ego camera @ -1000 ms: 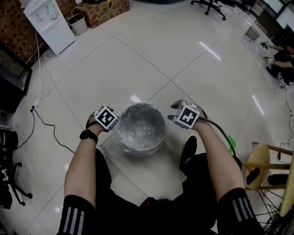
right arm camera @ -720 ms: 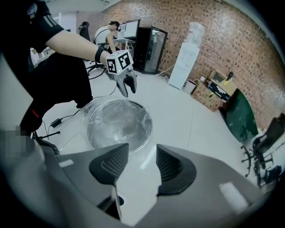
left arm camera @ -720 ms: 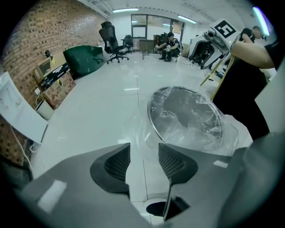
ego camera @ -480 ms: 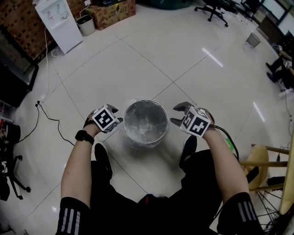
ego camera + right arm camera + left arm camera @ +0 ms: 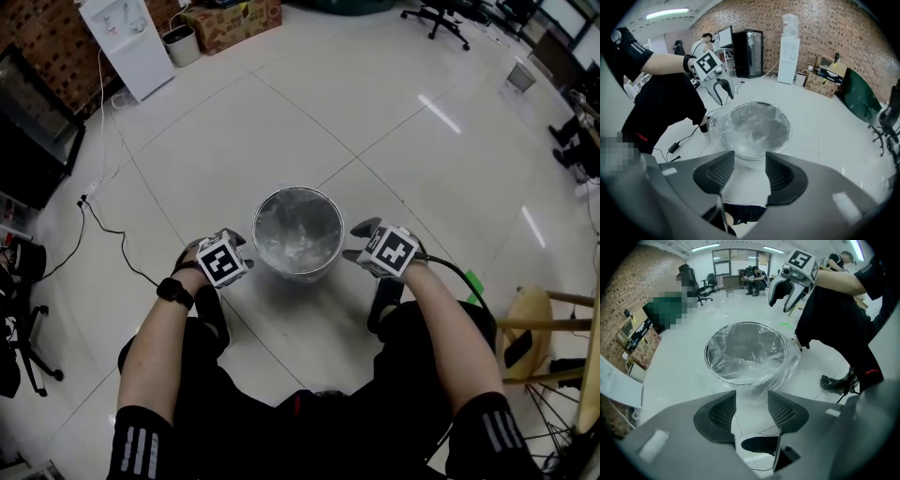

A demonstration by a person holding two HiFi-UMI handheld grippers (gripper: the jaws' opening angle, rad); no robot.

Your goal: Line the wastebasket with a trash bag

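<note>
A round metal wastebasket (image 5: 298, 234) stands on the tiled floor, lined with a clear trash bag (image 5: 786, 372) folded over its rim and hanging loosely down the outside. My left gripper (image 5: 242, 251) hovers at the basket's near-left, a short way off the rim. Its jaws are opening and hold nothing, with only floor showing between the fingers in the left gripper view (image 5: 751, 397). My right gripper (image 5: 356, 242) is at the near-right, also off the rim. It too is opening and empty (image 5: 749, 161). Each gripper view shows the basket (image 5: 754, 129) ahead and the other gripper beyond it.
The person's shoes (image 5: 384, 302) rest close behind the basket. A wooden stool (image 5: 532, 328) stands at the right. A power cable (image 5: 105, 242) trails across the floor at left. A water dispenser (image 5: 127, 42), a small bin (image 5: 181, 44) and a cardboard box (image 5: 230, 17) sit far back left.
Both grippers have drawn back from the sides of the basket's rim toward the person and risen a little. The bag stays over the rim.
</note>
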